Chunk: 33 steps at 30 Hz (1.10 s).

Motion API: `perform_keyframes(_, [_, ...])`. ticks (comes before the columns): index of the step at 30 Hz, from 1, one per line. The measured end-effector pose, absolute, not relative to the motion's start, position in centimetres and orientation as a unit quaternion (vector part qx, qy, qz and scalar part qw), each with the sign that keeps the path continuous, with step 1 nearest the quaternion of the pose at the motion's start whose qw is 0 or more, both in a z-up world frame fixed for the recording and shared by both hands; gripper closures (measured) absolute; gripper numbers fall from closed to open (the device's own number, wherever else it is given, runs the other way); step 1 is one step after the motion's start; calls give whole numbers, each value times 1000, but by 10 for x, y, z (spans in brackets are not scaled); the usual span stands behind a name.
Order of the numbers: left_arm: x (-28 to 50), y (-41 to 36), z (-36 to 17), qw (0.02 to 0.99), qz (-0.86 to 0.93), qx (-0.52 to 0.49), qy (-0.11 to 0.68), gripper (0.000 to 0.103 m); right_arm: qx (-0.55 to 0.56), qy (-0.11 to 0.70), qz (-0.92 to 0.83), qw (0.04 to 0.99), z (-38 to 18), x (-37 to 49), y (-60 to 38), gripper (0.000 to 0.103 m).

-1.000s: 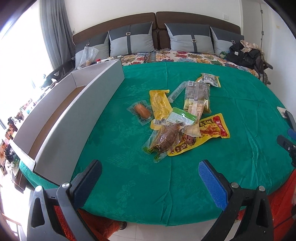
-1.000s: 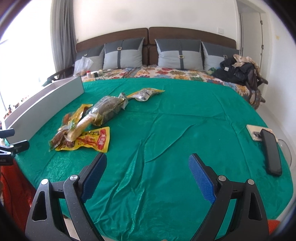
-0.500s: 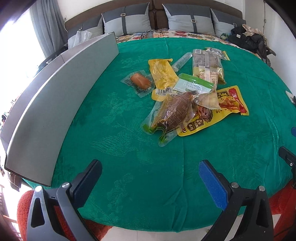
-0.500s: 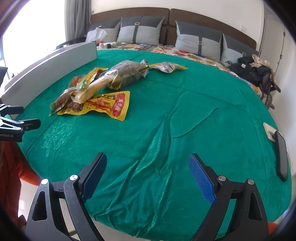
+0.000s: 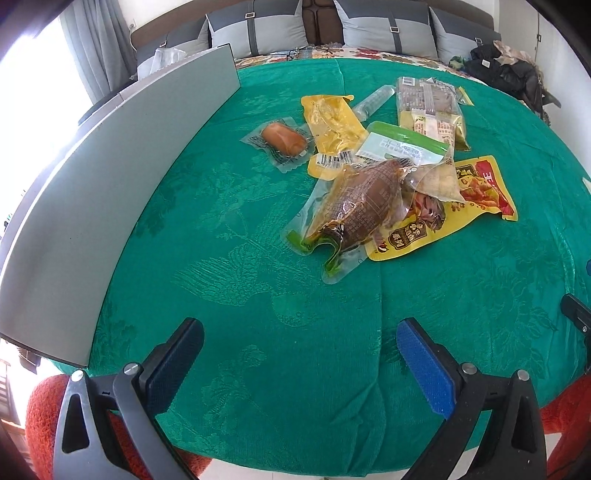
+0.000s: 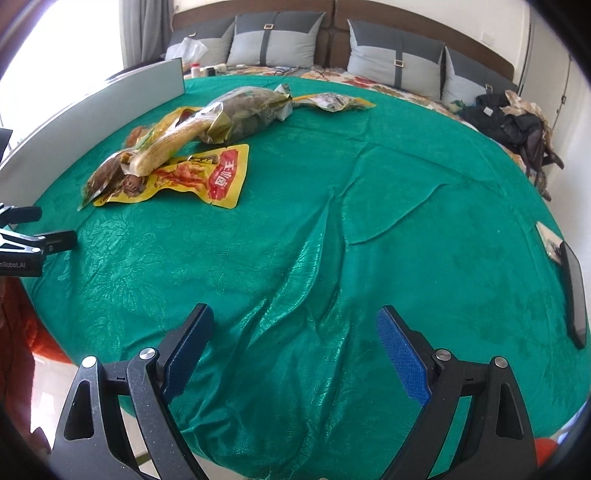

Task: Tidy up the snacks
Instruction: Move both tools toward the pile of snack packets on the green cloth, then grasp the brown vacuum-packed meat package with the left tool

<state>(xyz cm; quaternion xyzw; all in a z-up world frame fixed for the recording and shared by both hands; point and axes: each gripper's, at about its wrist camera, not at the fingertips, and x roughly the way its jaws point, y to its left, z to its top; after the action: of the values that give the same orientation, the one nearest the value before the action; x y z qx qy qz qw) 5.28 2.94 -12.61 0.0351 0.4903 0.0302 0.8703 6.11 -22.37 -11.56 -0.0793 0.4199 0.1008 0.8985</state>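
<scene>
A pile of snack packets lies on the green tablecloth [image 5: 229, 236]. Nearest my left gripper [image 5: 299, 350] is a clear vacuum pack of brown meat [image 5: 354, 210], over a yellow and red pouch [image 5: 476, 192]. Behind are a small sausage pack [image 5: 282, 142], a yellow pouch [image 5: 330, 125], a green-topped bag [image 5: 400, 146] and a brown bar pack [image 5: 428, 105]. The left gripper is open and empty, short of the pile. My right gripper [image 6: 295, 347] is open and empty over bare cloth; the pile shows far left in its view, the yellow and red pouch [image 6: 207, 177] closest.
A long grey open box [image 5: 122, 177] stands along the table's left side, also in the right wrist view [image 6: 99, 107]. A black phone-like bar [image 6: 574, 291] lies at the right edge. A bed with grey pillows [image 5: 388, 31] is behind the table.
Both grippers have moved forward and lower over the table toward the snacks. The pile appears larger and closer. Both stay open.
</scene>
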Motion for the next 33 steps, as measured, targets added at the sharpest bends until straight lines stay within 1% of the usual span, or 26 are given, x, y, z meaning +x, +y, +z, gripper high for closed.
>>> perform_keyframes(3, [53, 32, -128, 869, 26, 26, 493, 0, -74, 423, 103, 897, -116, 63, -225, 11])
perform_keyframes(7, [58, 45, -131, 864, 6, -16, 503, 0, -57, 428, 108, 895, -118, 67, -227, 11])
perform_keyframes(14, [57, 45, -133, 868, -2, -7, 497, 0, -52, 422, 108, 898, -119, 68, -228, 10])
perform_keyframes(18, [62, 46, -130, 855, -19, -4, 519, 0, -51, 418, 106, 901, -120, 67, -229, 10])
perform_keyframes(22, [74, 54, -109, 869, -73, -33, 488, 0, -50, 418, 106, 901, -120, 67, -228, 9])
perform_keyframes(25, [97, 48, -97, 871, -104, -17, 479, 0, -50, 417, 106, 901, -120, 66, -229, 9])
perform_keyframes(29, [121, 26, -104, 861, -132, 24, 490, 1, -51, 418, 107, 901, -120, 66, -229, 9])
perform_keyframes(30, [125, 19, -106, 860, -138, 36, 489, 3, -51, 418, 107, 901, -120, 66, -229, 9])
perform_keyframes(31, [125, 15, -107, 860, -145, 43, 488, 16, -51, 418, 106, 901, -120, 66, -229, 9])
perform_keyframes(32, [125, 13, -109, 858, -146, 44, 491, 35, -51, 418, 106, 901, -120, 66, -229, 9])
perform_keyframes(33, [123, 14, -110, 858, -144, 41, 491, 40, -51, 418, 106, 901, -120, 66, -229, 9])
